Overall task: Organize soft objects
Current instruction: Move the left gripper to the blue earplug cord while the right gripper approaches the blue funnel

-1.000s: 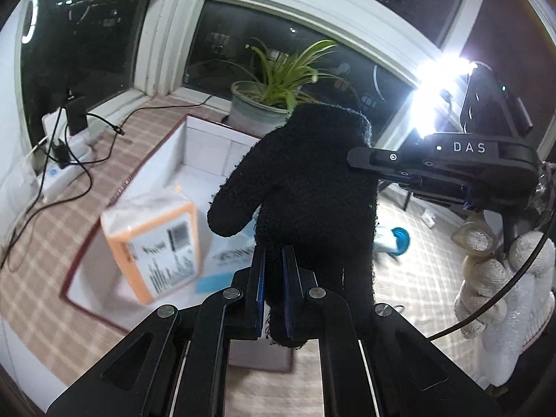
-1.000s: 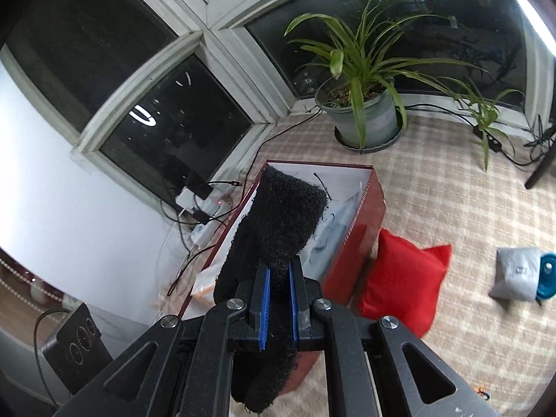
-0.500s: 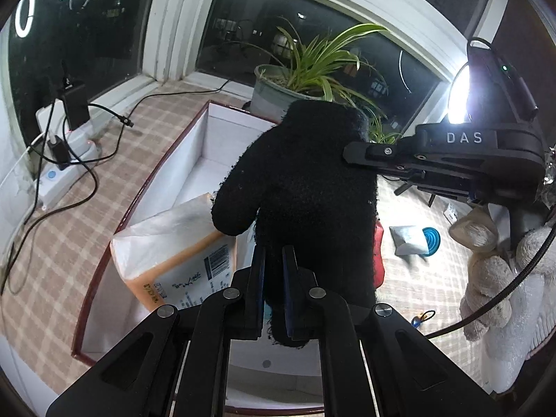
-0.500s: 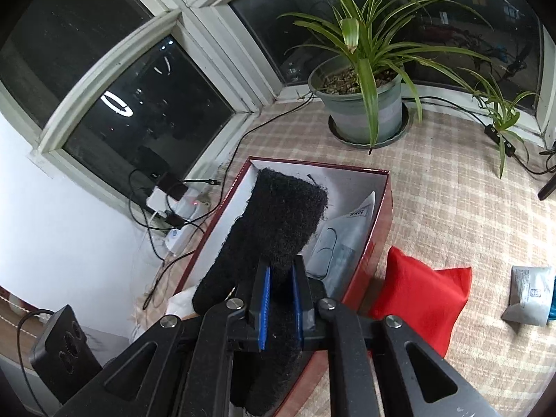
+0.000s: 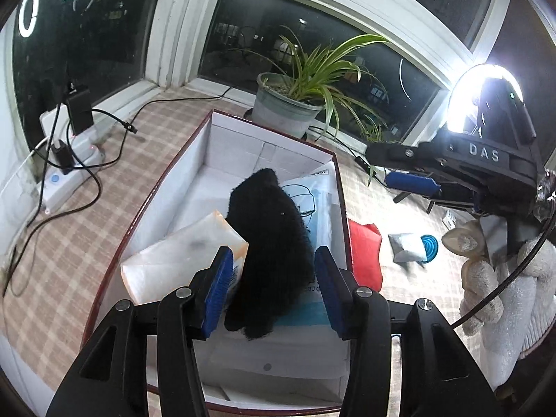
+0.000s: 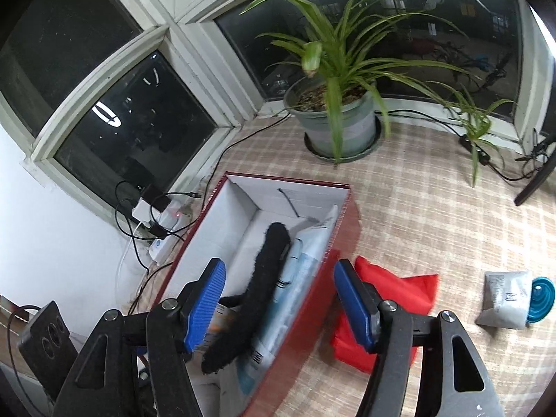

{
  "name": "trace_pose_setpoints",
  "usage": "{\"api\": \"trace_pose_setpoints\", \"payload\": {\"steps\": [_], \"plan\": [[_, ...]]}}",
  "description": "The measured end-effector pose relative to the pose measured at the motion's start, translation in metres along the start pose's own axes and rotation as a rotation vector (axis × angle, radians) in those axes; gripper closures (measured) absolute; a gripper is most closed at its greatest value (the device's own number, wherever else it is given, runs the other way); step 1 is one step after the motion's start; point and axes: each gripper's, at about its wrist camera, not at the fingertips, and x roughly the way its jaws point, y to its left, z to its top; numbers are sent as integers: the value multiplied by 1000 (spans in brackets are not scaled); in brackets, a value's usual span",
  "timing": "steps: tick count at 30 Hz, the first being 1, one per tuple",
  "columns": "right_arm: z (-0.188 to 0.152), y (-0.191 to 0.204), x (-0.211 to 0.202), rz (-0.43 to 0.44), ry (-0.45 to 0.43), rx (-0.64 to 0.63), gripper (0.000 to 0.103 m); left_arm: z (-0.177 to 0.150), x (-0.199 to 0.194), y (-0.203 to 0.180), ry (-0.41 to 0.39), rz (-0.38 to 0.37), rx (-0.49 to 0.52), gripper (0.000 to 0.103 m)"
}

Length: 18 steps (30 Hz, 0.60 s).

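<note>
A black fuzzy glove lies loose in the red box with the white inside, leaning on an orange-and-white tissue pack and a mask packet. My left gripper hangs just above it. Its jaws are opening, and the blue pads stand clear on either side of the glove. In the right wrist view the glove shows edge-on in the box. My right gripper is also opening, and its pads do not touch the glove.
A red cushion lies against the box's right wall. Farther right are a grey pouch and a blue funnel. A potted plant stands behind the box, and a power strip with cables to its left. A hand in a white knit glove holds the right gripper.
Both grippers were shut on the black glove and have opened. The glove has dropped from between them into the box. Both views have moved closer to the box.
</note>
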Motion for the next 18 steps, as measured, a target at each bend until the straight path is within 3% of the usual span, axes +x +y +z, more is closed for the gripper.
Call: {"api": "trace_pose_setpoints", "payload": {"steps": [18], "plan": [[-47,-99,-112,-122,-109,23,42,-14,-23,-40,-22,-88,17,56]]}}
